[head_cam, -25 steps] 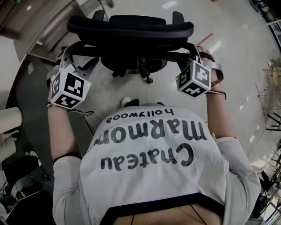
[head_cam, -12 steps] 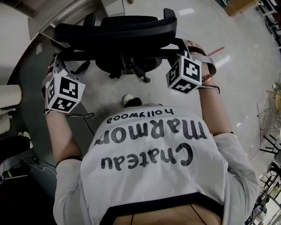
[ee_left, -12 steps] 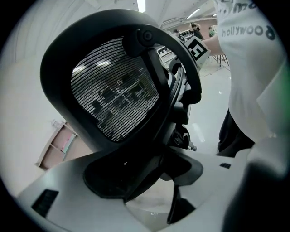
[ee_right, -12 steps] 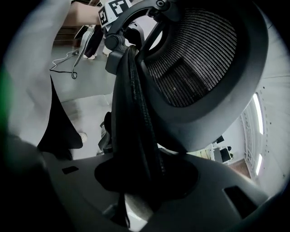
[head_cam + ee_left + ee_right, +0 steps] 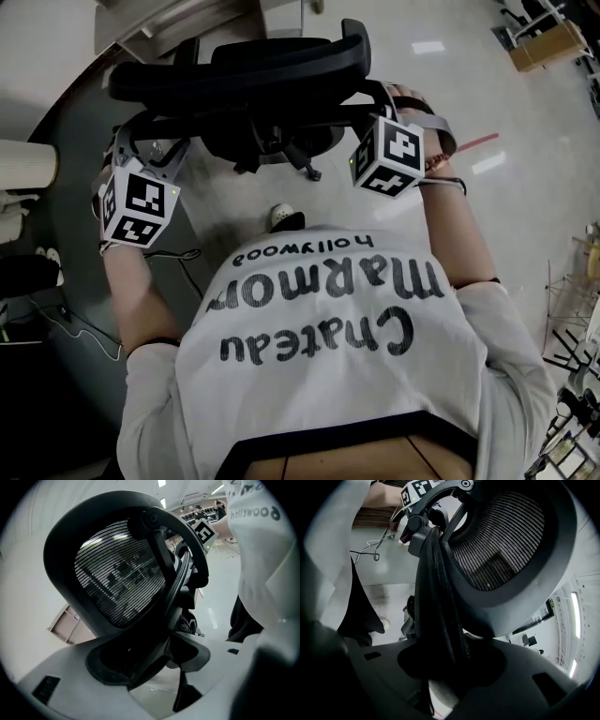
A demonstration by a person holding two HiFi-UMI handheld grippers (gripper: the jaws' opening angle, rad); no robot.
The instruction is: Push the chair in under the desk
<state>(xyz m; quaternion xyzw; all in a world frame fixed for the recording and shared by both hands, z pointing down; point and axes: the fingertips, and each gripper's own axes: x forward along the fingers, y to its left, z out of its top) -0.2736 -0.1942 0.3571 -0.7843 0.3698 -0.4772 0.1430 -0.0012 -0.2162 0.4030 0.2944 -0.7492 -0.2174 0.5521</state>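
A black office chair [image 5: 239,75] with a mesh back [image 5: 117,583] stands in front of me, seen from above in the head view. My left gripper [image 5: 142,148] is shut on the left edge of the chair's back frame [image 5: 161,620], which fills the gap between the jaws. My right gripper [image 5: 401,101] is shut on the right edge of the back [image 5: 438,634], and that dark edge runs down between its jaws. The chair's base and castors [image 5: 281,150] show below the back. A pale desk-like piece of furniture [image 5: 178,19] lies beyond the chair at the top left.
A dark grey curved floor area [image 5: 66,281] with loose cables [image 5: 56,319] lies on the left, beside a white cylinder [image 5: 23,164]. My shoe [image 5: 281,217] is just behind the chair base. Glossy pale floor [image 5: 487,112] spreads right, with boxes [image 5: 548,42] far off.
The chair and both grippers have shifted left and further away from me in the head view, toward the pale furniture. Both grips on the chair's back have stayed the same.
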